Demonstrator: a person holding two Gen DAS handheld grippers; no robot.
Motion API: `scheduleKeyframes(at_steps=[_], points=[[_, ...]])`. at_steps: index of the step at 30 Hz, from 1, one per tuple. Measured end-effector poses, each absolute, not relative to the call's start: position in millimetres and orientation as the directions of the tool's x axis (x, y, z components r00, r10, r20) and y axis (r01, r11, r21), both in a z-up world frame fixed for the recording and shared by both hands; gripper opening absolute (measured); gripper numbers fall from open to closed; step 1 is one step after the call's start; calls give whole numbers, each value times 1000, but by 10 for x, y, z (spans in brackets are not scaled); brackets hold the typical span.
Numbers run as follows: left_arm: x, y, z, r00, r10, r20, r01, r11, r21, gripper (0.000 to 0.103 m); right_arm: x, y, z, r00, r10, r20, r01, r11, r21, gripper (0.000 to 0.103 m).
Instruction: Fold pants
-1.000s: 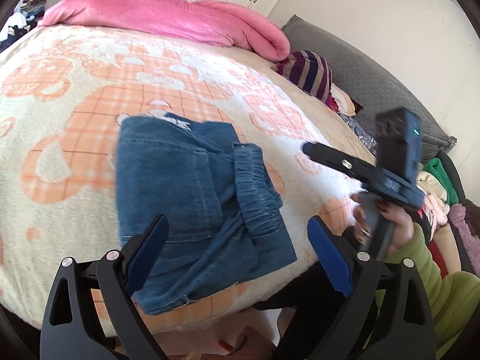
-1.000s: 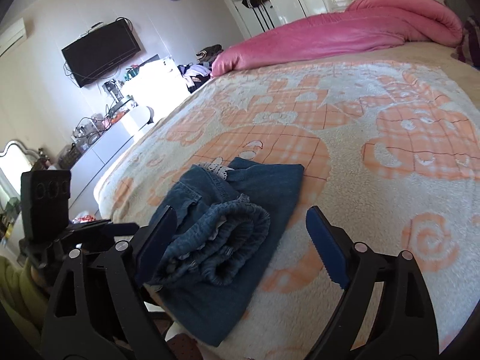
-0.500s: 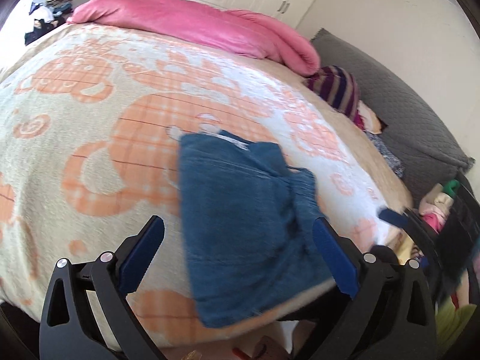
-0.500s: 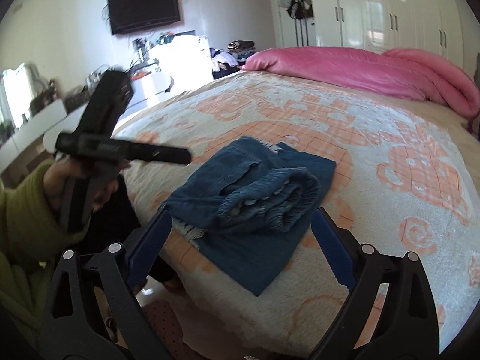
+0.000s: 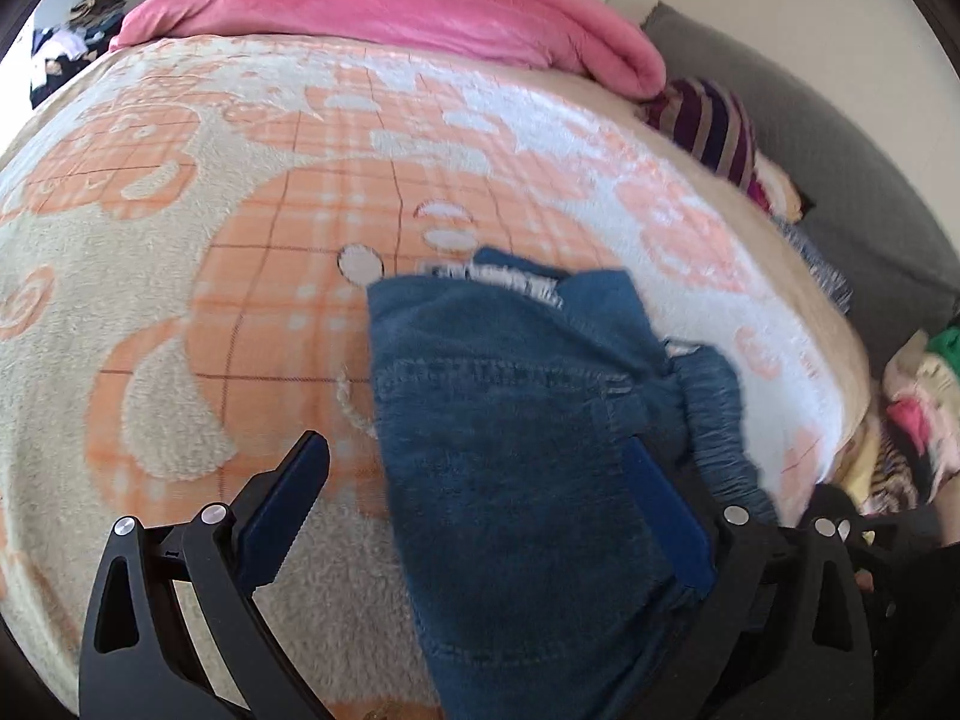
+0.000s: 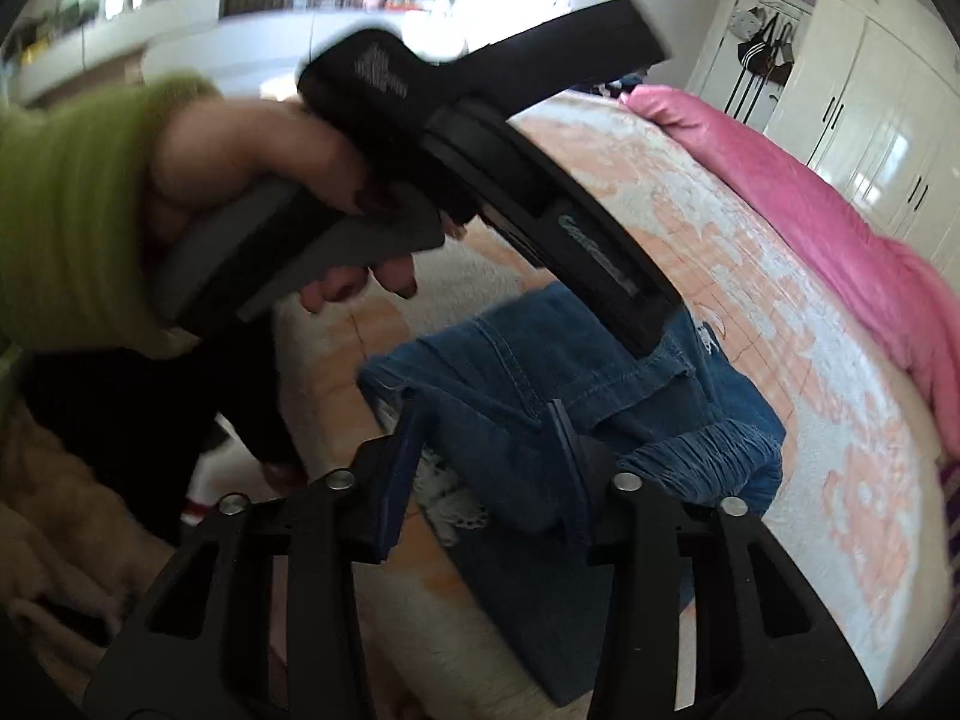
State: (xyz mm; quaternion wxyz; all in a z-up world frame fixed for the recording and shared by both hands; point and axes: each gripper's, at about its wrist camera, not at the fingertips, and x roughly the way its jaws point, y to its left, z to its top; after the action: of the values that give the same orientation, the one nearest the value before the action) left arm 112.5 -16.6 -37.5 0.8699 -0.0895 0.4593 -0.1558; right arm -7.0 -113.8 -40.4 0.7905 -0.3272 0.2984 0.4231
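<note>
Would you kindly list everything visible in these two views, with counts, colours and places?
jeans: one, blue, folded, near bed edge
blanket: one, cream and orange, covering bed
duvet: one, pink, bunched along far side of bed
striped cloth: one, purple and tan, beside duvet end
headboard: one, grey, to the right of the bed in the left view
wardrobe: white doors, behind bed
clothes pile: mixed colours, right of bed
left claw: black with blue pads, open, over jeans
right claw: black with blue pads, partly closed around a jeans fold
left hand: green sleeve, holding left claw handle
</note>
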Motion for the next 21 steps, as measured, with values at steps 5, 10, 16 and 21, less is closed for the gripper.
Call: scheduleKeyframes(at_steps=[5, 10, 16, 21], points=[[1165, -158, -544, 519, -347, -781, 168, 937, -305, 98, -254, -1213, -458, 361, 531, -767, -913, 369, -175, 2], [1158, -188, -534, 528, -332, -782, 177, 943, -281, 99, -175, -1350, -640, 317, 549, -773, -895, 442, -53, 3], [1024, -164, -414, 550, -347, -759, 175, 937, -302, 98, -228, -1577, -308, 331, 643, -691, -885, 465, 8, 23], [885, -181, -291, 578, -351, -737, 193, 936, -295, 98, -193, -1921, -24, 430, 669, -606, -820, 571, 49, 52]])
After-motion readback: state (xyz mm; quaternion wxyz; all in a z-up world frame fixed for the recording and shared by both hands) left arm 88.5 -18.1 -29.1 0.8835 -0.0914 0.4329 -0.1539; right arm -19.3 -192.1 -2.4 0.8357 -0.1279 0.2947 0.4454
